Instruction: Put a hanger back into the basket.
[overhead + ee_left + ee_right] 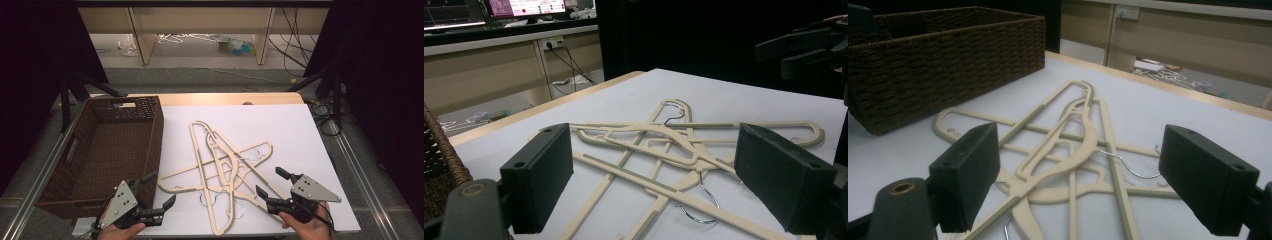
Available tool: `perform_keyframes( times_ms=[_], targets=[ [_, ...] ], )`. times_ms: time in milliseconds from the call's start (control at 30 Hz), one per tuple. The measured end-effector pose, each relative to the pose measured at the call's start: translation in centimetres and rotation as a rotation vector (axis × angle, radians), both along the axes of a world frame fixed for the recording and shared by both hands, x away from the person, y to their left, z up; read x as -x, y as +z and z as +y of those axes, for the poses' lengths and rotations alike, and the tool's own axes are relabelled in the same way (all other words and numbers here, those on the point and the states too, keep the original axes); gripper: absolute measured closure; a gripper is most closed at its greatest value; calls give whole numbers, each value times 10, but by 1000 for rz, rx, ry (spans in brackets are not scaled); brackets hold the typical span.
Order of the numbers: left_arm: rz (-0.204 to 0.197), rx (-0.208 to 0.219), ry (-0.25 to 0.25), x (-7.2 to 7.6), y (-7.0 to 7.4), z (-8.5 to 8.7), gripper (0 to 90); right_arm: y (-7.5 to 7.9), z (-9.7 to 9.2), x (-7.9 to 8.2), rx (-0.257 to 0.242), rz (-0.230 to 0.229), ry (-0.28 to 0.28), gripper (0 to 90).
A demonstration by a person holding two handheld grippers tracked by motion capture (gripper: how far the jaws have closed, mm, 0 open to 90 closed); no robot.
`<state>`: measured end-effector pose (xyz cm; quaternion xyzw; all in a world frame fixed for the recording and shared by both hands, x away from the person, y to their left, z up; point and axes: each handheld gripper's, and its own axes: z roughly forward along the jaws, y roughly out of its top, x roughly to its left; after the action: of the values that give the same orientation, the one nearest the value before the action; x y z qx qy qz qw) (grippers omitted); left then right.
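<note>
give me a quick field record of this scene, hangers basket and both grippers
hangers: pile of cream hangers with metal hooks, crossed over each other flat on the white table top
basket: dark woven basket at the table's left, nothing seen inside
left gripper: left gripper open, holding nothing, near the pile's left end
right gripper: right gripper open, holding nothing, near the pile's right end
hangers in basket: none seen

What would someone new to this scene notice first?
Probably the pile of cream hangers, crossed over one another in the middle of the white table. Left of them stands a dark wicker basket, nothing showing inside it. Near the front edge, the left gripper and right gripper flank the pile, both open and holding nothing.
</note>
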<state>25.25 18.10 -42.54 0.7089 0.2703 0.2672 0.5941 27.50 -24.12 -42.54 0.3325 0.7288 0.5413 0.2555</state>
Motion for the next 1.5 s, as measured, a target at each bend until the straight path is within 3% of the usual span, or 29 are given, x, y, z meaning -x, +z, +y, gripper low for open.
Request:
perform_keyframes(
  times_ms=[33, 233, 367, 600, 667, 733, 900, 933, 1200, 1233, 1367, 1500],
  targets=[
    [-1, -2, 0, 0, 0, 0, 158, 0, 0, 1, 3, 23, 4, 173],
    [1, -5, 0, 0, 0, 0, 158, -3, 2, -1, 53, 21, 12, 167],
    [2, -7, -1, 0, 0, 0, 158, -4, 4, -1, 60, 41, 12, 165],
    [3, -12, -3, 0, -1, -1, 158, -13, 13, -4, 174, 139, 36, 162],
    [-6, -6, -10, -1, -1, -2, 158, -14, 15, -6, 188, 142, 38, 163],
    [1, -22, -4, 0, -1, -1, 158, -19, 26, -14, 247, 202, 52, 178],
    [2, -25, -4, -1, -1, -2, 158, -27, 46, -24, 320, 261, 66, 223],
    [2, -26, -5, 0, -1, -2, 158, -28, 50, -25, 340, 291, 76, 242],
    [2, -24, -5, -1, -1, -2, 159, -37, 74, -40, 425, 343, 92, 254],
    [2, -24, -5, -1, -1, -2, 159, -39, 77, -41, 429, 364, 83, 253],
    [5, -21, -5, 0, -1, -2, 159, -45, 87, -48, 448, 361, 89, 252],
    [2, -21, -5, 0, -1, -2, 159, -49, 95, -51, 479, 396, 103, 253]
  ],
)
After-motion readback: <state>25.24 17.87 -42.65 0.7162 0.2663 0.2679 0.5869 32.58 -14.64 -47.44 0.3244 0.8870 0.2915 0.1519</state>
